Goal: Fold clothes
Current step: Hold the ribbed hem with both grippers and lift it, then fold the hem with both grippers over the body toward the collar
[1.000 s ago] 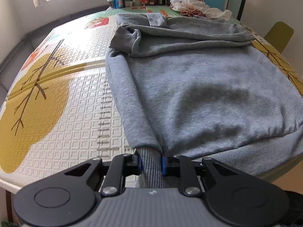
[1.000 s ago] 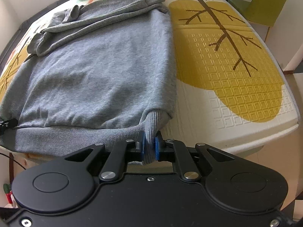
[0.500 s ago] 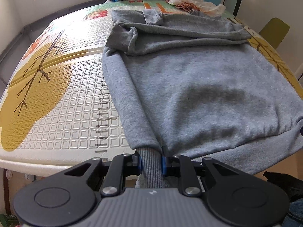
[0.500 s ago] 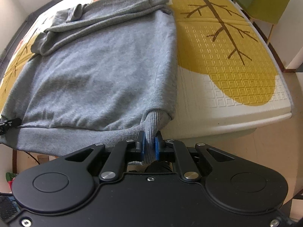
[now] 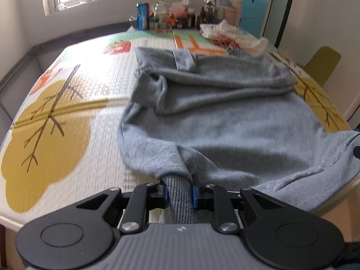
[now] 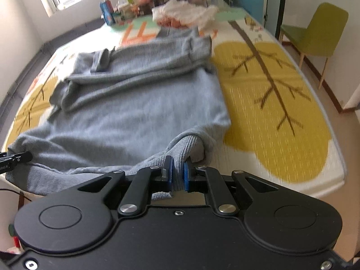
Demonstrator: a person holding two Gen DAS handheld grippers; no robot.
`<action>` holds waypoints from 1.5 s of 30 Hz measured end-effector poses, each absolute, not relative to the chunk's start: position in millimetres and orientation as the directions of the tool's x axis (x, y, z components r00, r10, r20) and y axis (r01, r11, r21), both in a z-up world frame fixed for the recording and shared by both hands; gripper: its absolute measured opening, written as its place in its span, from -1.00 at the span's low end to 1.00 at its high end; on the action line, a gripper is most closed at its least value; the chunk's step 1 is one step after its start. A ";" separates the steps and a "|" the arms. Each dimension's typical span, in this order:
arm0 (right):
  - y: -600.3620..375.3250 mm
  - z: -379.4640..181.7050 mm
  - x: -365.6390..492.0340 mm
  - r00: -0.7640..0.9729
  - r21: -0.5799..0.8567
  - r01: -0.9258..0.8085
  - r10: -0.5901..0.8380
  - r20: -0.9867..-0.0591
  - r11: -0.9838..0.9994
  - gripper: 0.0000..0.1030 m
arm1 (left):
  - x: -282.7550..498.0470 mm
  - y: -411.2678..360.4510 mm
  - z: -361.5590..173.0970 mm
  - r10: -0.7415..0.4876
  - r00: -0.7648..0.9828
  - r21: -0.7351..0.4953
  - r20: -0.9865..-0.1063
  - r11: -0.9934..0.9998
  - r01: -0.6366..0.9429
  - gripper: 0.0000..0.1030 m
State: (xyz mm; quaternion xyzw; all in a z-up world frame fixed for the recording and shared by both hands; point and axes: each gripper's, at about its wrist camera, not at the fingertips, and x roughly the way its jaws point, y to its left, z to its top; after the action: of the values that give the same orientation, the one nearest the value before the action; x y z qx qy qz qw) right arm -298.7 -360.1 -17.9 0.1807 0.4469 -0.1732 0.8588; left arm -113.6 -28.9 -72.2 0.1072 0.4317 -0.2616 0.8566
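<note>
**Gripping the hem at both corners**

Lying on the patterned mat (image 5: 67, 121), the grey sweatshirt (image 5: 225, 117) has its ribbed hem raised — the left gripper (image 5: 179, 193) clamps one corner, the right gripper (image 6: 176, 176) pinches the other, sleeves folded across the top.

You've got a plain grey sweatshirt (image 5: 236, 121), its ribbed hem (image 5: 178, 193) a touch darker grey. Under it the mat (image 5: 67, 117) is white with an embossed square grid, mustard-yellow tree blobs with brown branches, orange-red shapes and a pale green far strip with orange bars. Your left gripper (image 5: 179, 192) is black with a grey ridged body and blue pads (image 5: 166, 194); your right gripper (image 6: 177, 176) is all black, blue pads too. Chair (image 6: 319, 33) olive green. Door (image 5: 256, 4) teal. Far can (image 5: 142, 14) blue.
</note>
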 end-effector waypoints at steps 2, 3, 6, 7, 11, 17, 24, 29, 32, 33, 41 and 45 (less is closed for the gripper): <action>-364.1 -13.4 -290.4 0.553 0.155 0.455 -0.142 -0.821 0.877 -0.83 | -105.8 -34.0 -67.4 -0.357 0.504 -0.036 -0.787 0.841 0.540 -0.60; -366.1 -11.1 -285.8 0.558 0.152 0.451 -0.144 -0.817 0.880 -0.83 | -101.9 -36.7 -65.0 -0.357 0.510 -0.032 -0.783 0.841 0.539 -0.60; -371.0 -3.6 -271.7 0.576 0.139 0.438 -0.158 -0.802 0.888 -0.83 | -90.2 -44.8 -57.9 -0.358 0.529 -0.022 -0.769 0.843 0.538 -0.60; -373.2 -1.1 -267.3 0.584 0.138 0.436 -0.162 -0.796 0.889 -0.83 | -86.2 -47.5 -55.6 -0.358 0.535 -0.019 -0.765 0.843 0.538 -0.60; -382.0 7.7 -250.1 0.613 0.135 0.424 -0.175 -0.770 0.895 -0.83 | -70.6 -58.2 -46.1 -0.359 0.560 -0.005 -0.746 0.845 0.535 -0.60; -398.1 16.9 -219.1 0.648 0.129 0.405 -0.185 -0.739 0.905 -0.83 | -47.1 -74.4 -31.9 -0.361 0.596 0.015 -0.717 0.847 0.531 -0.60; -423.6 24.5 -179.4 0.674 0.131 0.383 -0.179 -0.717 0.914 -0.83 | -18.7 -99.5 -18.6 -0.347 0.627 0.038 -0.698 0.856 0.516 -0.60; -445.9 24.0 -152.4 0.679 0.140 0.368 -0.162 -0.716 0.919 -0.83 | 4.1 -118.8 -14.6 -0.341 0.642 0.034 -0.686 0.867 0.496 -0.60; -460.9 21.6 -135.4 0.680 0.154 0.367 -0.151 -0.718 0.918 -0.83 | 19.9 -129.5 -12.0 -0.338 0.647 0.023 -0.683 0.876 0.482 -0.60; -464.7 21.3 -129.5 0.680 0.151 0.367 -0.154 -0.717 0.918 -0.83 | 25.9 -132.8 -11.0 -0.339 0.648 0.020 -0.682 0.877 0.480 -0.60; -487.1 25.5 -74.4 0.681 0.147 0.387 -0.175 -0.711 0.910 -0.83 | 83.6 -148.6 -7.5 -0.348 0.625 -0.019 -0.699 0.883 0.470 -0.60; -492.2 23.5 -39.3 0.666 0.155 0.406 -0.176 -0.725 0.900 -0.83 | 117.9 -142.7 -13.4 -0.359 0.580 -0.071 -0.731 0.885 0.460 -0.60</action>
State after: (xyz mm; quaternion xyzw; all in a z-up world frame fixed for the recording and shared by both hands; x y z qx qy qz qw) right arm -39.3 -492.2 23.5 0.1536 0.3750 -0.1618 0.8998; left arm 117.9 -142.7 -13.4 0.0633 0.3960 -0.2310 0.8865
